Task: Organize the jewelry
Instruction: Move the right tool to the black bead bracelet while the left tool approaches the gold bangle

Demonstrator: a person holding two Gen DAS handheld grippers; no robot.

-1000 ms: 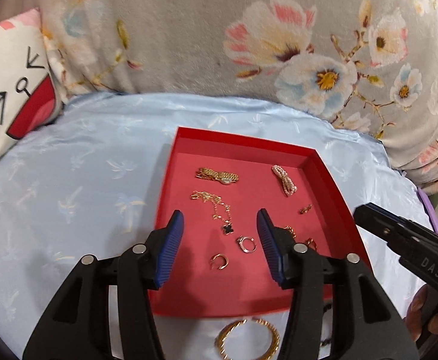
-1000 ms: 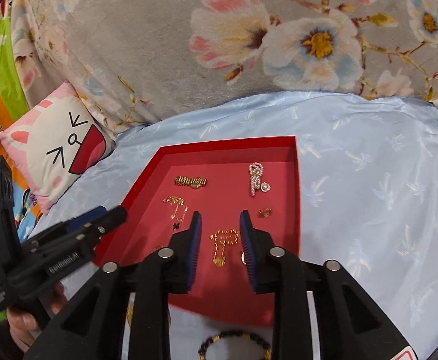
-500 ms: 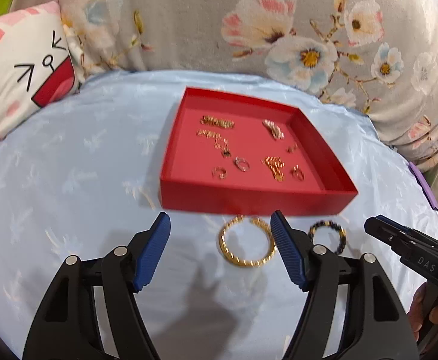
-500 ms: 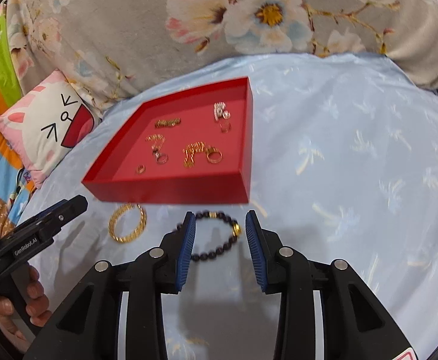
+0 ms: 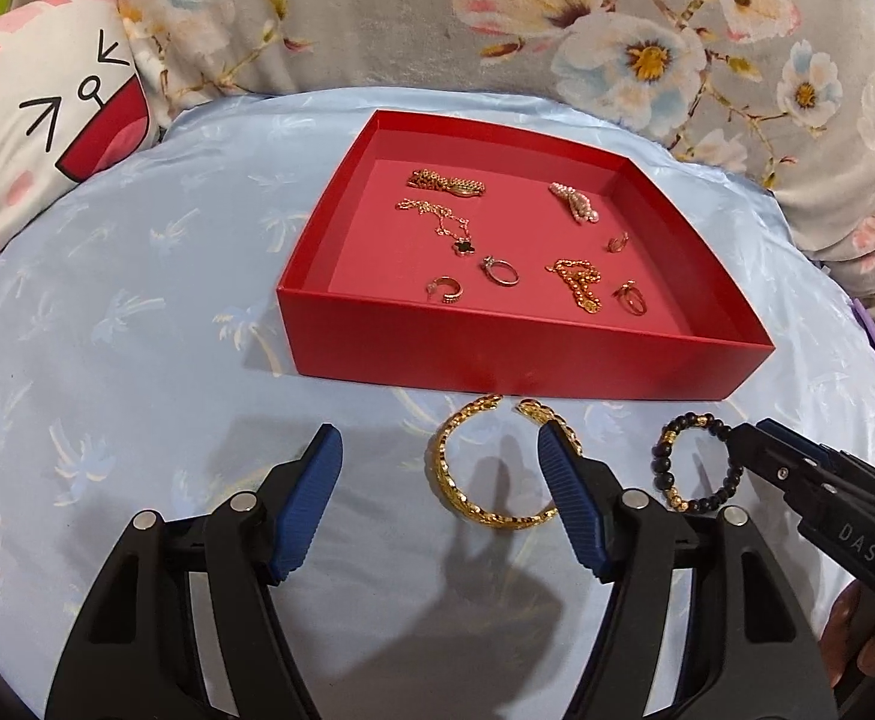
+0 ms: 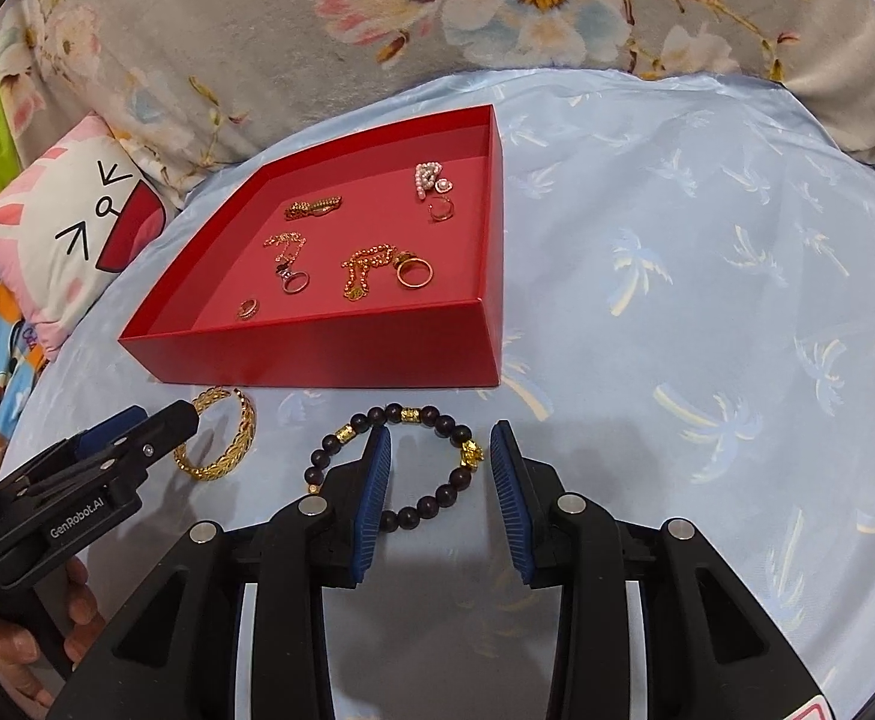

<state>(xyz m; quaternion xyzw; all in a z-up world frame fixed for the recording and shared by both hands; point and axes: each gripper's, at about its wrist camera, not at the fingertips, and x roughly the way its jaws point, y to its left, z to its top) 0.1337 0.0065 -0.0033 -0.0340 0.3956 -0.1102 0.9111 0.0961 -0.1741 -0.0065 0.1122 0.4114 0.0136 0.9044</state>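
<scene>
Left gripper (image 5: pixel 437 468), jaws wide apart after just opening, hangs over the open gold leaf-pattern bangle (image 5: pixel 485 474) lying on the pale blue satin cloth (image 5: pixel 137 312) before the shallow red cardboard tray's (image 5: pixel 497 360) near wall; right gripper (image 6: pixel 440 468), jaws apart, straddles the dark beaded bracelet (image 6: pixel 431 462) beside it, gripping nothing

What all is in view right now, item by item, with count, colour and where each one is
red tray: 1, red, on the blue cloth
small jewelry pieces: about nine, mostly gold, one pearl-pink, inside the tray
gold bangle: 1, gold, on the cloth before the tray
beaded bracelet: 1, dark beads with gold, beside the bangle
blue cloth: 1, pale blue, palm print, under everything
floral fabric: 1, grey with flowers, behind
cartoon cushion: 1, white, pink, red, far left
left gripper: 1, black, blue pads, jaws open, near the bangle
right gripper: 1, same, jaws open over the bracelet
</scene>
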